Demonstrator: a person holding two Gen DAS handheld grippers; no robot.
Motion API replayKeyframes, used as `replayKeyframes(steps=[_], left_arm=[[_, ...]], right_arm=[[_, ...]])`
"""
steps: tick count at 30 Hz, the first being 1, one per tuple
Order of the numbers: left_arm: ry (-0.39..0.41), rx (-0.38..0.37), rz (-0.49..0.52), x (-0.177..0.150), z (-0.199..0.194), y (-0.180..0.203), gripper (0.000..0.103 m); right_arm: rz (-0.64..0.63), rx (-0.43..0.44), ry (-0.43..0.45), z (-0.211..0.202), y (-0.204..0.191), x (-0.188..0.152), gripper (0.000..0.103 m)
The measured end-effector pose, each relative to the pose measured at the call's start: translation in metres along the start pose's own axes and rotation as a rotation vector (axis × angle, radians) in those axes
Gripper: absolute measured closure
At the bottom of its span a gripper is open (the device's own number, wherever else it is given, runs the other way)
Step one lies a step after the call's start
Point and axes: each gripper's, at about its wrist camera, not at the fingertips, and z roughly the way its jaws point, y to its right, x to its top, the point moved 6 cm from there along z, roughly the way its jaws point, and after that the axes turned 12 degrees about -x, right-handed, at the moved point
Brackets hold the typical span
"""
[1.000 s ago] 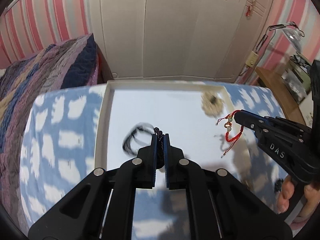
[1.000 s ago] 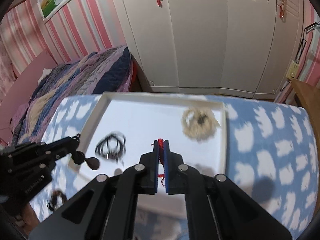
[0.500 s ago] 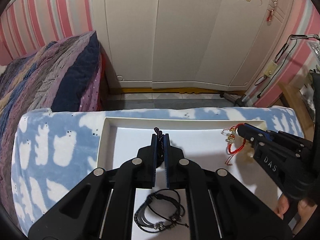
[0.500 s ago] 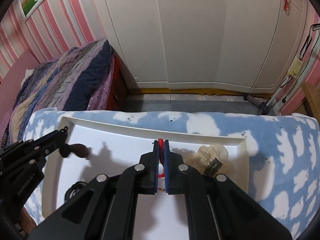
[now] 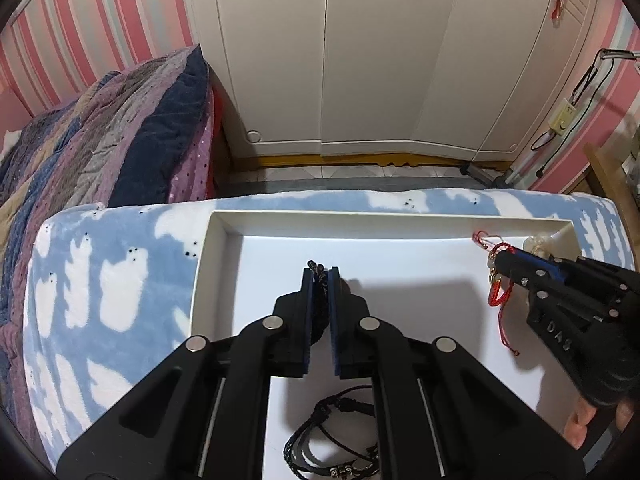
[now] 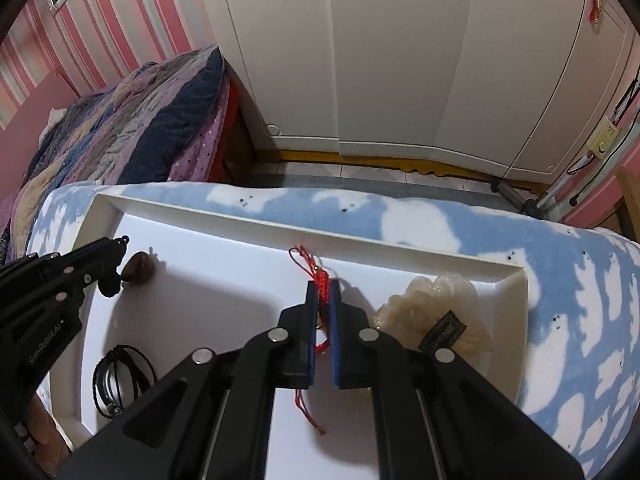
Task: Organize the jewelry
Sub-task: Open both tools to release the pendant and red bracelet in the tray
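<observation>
A white tray [image 5: 216,240] lies on a blue cloud-print cloth. My left gripper [image 5: 320,276] is shut on a dark cord pendant necklace [image 5: 318,270]; its brown stone [image 6: 138,272] hangs just over the tray's left part. My right gripper [image 6: 324,288] is shut on a red cord bracelet [image 6: 322,286], also seen in the left wrist view [image 5: 498,292], held above the tray's far middle. A black cord bracelet [image 5: 336,448] lies in the tray's near left. A cream scrunchie [image 6: 440,308] lies at the tray's far right.
The cloth-covered table [image 5: 100,280] ends at a far edge with floor beyond [image 5: 360,172]. A bed with a striped quilt [image 5: 100,132] stands left. White wardrobe doors [image 5: 340,60] fill the back. A wooden shelf [image 5: 612,172] is at right.
Both grippers moved further over the tray and towards its far side, each still shut on its piece. The black cord bracelet now lies behind the left gripper's fingers.
</observation>
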Motion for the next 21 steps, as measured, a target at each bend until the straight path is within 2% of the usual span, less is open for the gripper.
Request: replayKeyframes(steps=[1, 2, 3, 4, 5, 7, 10, 11, 13, 16, 18, 21], left_arm=[[-0.002, 0.007, 0.003, -0.001, -0.001, 0.000, 0.080], [0.000, 0.012, 0.010, -0.002, -0.005, 0.000, 0.072], [0.006, 0.015, 0.015, -0.003, -0.007, 0.004, 0.057], [0.027, 0.021, 0.021, -0.003, -0.015, 0.005, 0.049], [0.045, 0.022, 0.024, -0.003, -0.023, 0.006, 0.046], [0.062, 0.002, 0.013, -0.004, -0.038, 0.007, 0.035], [0.082, -0.047, -0.016, -0.005, -0.061, 0.010, 0.030], [0.090, -0.052, -0.020, -0.007, -0.070, 0.011, 0.027], [0.122, -0.050, -0.013, -0.012, -0.094, 0.014, 0.011], [0.163, 0.015, 0.026, -0.023, -0.128, 0.021, 0.005], [0.171, 0.032, 0.041, -0.030, -0.146, 0.023, 0.005], [0.167, 0.047, 0.050, -0.051, -0.175, 0.033, 0.003]], right_arm=[[0.007, 0.011, 0.003, -0.003, 0.002, 0.001, 0.097], [0.017, 0.025, 0.005, -0.007, 0.005, 0.002, 0.090], [0.035, 0.049, 0.011, -0.013, 0.010, 0.004, 0.079], [0.050, 0.063, 0.021, -0.020, 0.015, 0.005, 0.049], [0.071, 0.067, 0.053, -0.032, 0.023, 0.006, 0.033], [0.077, 0.066, 0.082, -0.048, 0.032, 0.007, 0.033], [0.094, 0.102, 0.066, -0.070, 0.046, 0.004, 0.033], [0.094, 0.106, 0.065, -0.079, 0.051, 0.001, 0.029], [0.074, 0.087, 0.071, -0.103, 0.060, -0.010, 0.019], [0.037, 0.052, 0.096, -0.139, 0.074, -0.027, 0.017], [0.028, 0.011, 0.098, -0.160, 0.086, -0.041, 0.017], [0.012, -0.003, 0.103, -0.189, 0.099, -0.064, 0.017]])
